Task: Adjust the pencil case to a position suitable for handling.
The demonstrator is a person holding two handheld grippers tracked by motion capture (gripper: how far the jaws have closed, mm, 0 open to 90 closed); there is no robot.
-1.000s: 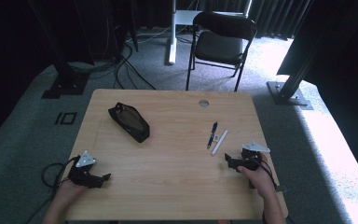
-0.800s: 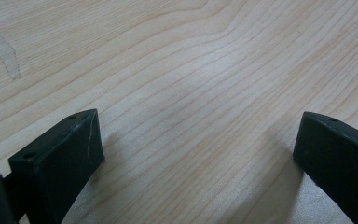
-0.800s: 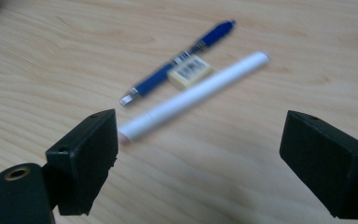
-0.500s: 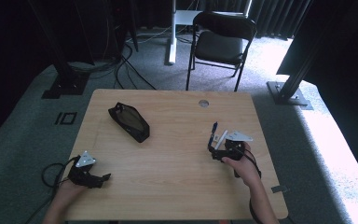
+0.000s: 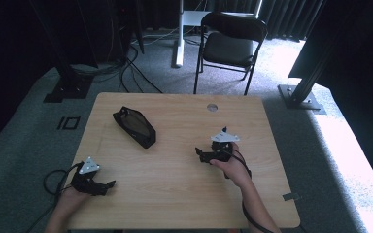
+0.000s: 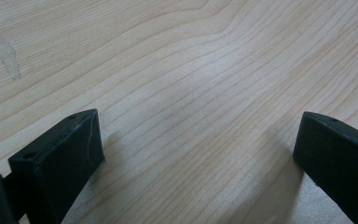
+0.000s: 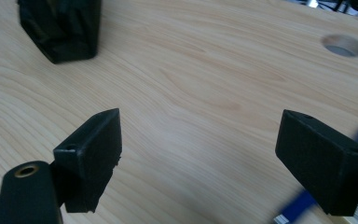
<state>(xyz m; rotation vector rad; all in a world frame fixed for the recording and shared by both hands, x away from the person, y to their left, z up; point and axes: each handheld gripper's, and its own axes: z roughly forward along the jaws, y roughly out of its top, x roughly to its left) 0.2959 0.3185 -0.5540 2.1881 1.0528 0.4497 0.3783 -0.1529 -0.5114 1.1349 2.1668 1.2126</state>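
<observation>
Two tools are out, and the right tool [image 5: 205, 156] is the one near the work. Its jaws stand wide with nothing between them, and the blue pen [image 7: 303, 203] lies on the table [image 5: 175, 184] just beside its right jaw, partly hidden behind it, so its long axis is hard to read. The left tool [image 5: 103, 186], also wide and empty, rests well apart at the table's near left corner. The black pouch [image 5: 135, 125] lies farther off.

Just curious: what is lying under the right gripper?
In its own view the right gripper, jaws open, hangs over the bare wooden table. A blurred blue pen pokes out beneath one jaw; the rest is covered.
</observation>
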